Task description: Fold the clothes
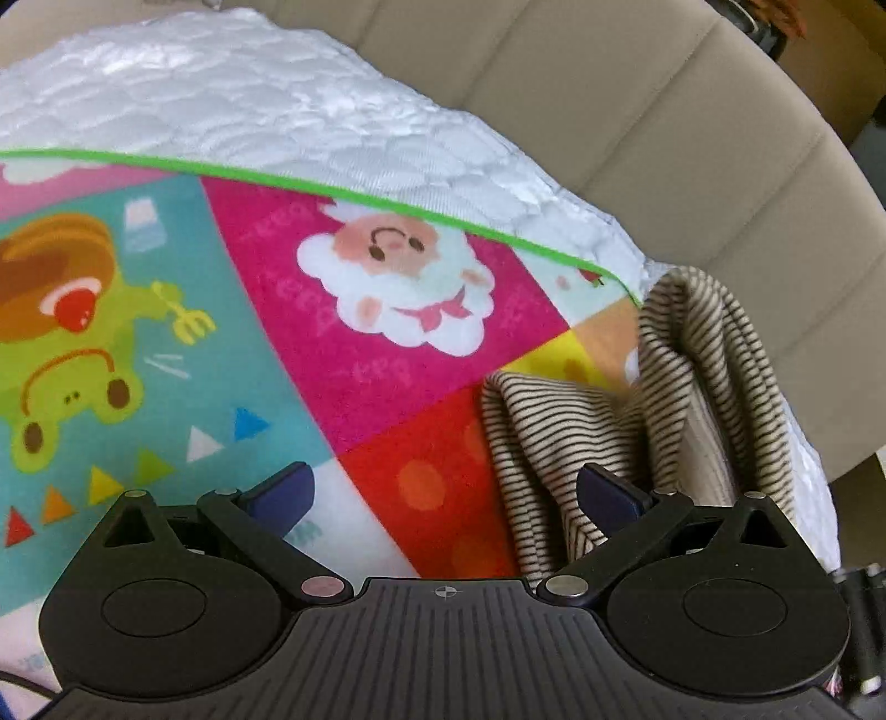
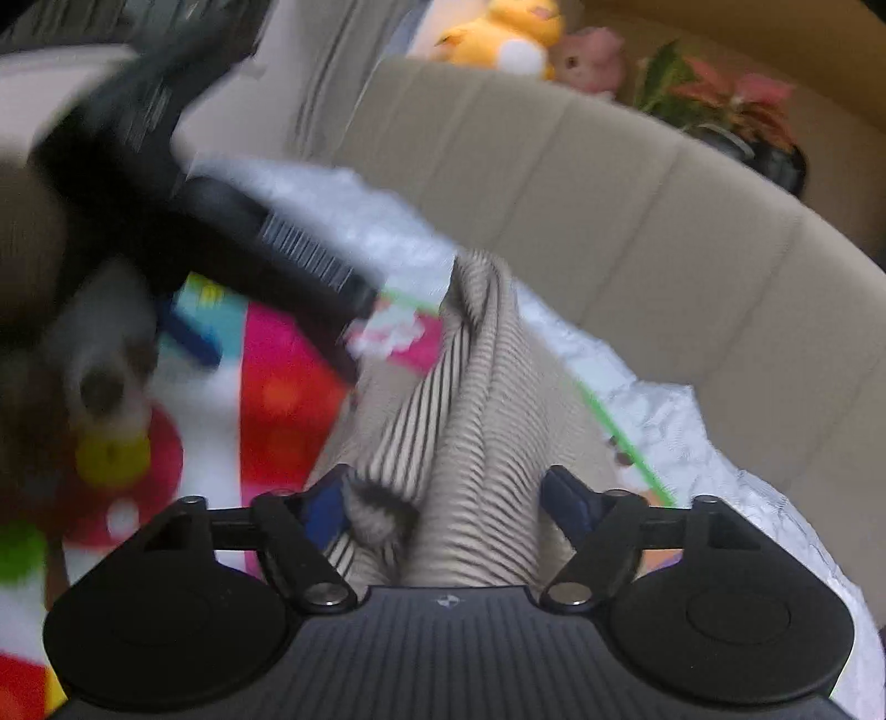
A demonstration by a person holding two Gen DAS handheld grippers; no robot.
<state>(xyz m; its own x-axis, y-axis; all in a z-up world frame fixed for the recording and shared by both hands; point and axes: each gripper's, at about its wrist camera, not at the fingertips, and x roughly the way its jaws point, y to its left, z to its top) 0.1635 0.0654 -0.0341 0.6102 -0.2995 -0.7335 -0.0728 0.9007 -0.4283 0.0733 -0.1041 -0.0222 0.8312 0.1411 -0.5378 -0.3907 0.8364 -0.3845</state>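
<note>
Your left gripper (image 1: pixel 446 487) gapes empty over the cartoon blanket (image 1: pixel 221 332); striped garment (image 1: pixel 559 443) bunched at 3 o'clock | your right gripper (image 2: pixel 446 498) straddles its ridge (image 2: pixel 476 387), jaws apart, likely poised to pinch

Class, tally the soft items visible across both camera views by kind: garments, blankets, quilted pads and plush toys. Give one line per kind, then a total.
Striped beige knit garment: 1
Colourful cartoon-print blanket with green trim: 1
White quilted pad: 1
Plush toys, yellow plush toy and pink plush toy: 2
Total: 5
</note>
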